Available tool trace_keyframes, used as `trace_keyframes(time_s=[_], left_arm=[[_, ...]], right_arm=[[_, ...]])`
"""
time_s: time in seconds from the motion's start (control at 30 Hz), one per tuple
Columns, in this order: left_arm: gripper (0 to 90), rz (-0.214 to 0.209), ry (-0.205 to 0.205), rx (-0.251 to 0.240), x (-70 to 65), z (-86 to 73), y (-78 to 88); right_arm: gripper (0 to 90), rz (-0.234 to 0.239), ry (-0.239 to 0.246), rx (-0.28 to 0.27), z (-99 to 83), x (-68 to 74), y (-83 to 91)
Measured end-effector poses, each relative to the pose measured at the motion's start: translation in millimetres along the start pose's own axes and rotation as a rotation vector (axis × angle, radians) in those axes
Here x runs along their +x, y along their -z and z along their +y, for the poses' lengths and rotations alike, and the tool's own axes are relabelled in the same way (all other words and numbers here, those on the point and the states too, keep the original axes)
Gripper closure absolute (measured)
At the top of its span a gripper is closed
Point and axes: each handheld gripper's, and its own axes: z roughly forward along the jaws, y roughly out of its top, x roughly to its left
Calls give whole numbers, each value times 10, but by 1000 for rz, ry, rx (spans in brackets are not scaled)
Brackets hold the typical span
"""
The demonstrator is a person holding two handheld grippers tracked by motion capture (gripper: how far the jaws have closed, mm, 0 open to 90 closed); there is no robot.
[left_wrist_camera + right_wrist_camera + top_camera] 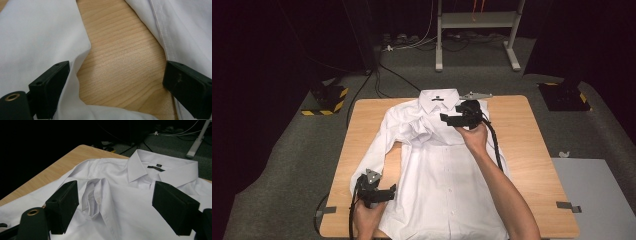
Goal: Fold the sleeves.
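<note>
A white dress shirt (442, 175) lies front up on the wooden table (532, 130), its collar (439, 99) at the far side. My right gripper (446, 119) hovers over the chest just below the collar. Its jaws are open and empty in the right gripper view (115, 207), facing the collar (162, 170) and a bunched fold of fabric (95, 200). My left gripper (389, 192) sits at the near left, beside the sleeve's end. It stands open (117, 85) over bare wood (120, 50), with shirt fabric (30, 37) lying by both jaws.
Behind the table stands a metal frame (477, 20), with cables across the grey floor. Yellow-and-black striped bases sit at the back left (327, 97) and back right (562, 95). A grey board (592, 195) adjoins the table's right side. Tape (569, 206) marks the table's near right edge.
</note>
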Motion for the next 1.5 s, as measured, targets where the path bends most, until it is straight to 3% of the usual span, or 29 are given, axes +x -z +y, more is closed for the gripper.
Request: trace_keyframes(time_s=[1.5], left_arm=[[84, 0, 2, -1, -1, 0, 0]], right_arm=[[223, -5, 11, -84, -100, -154, 546]])
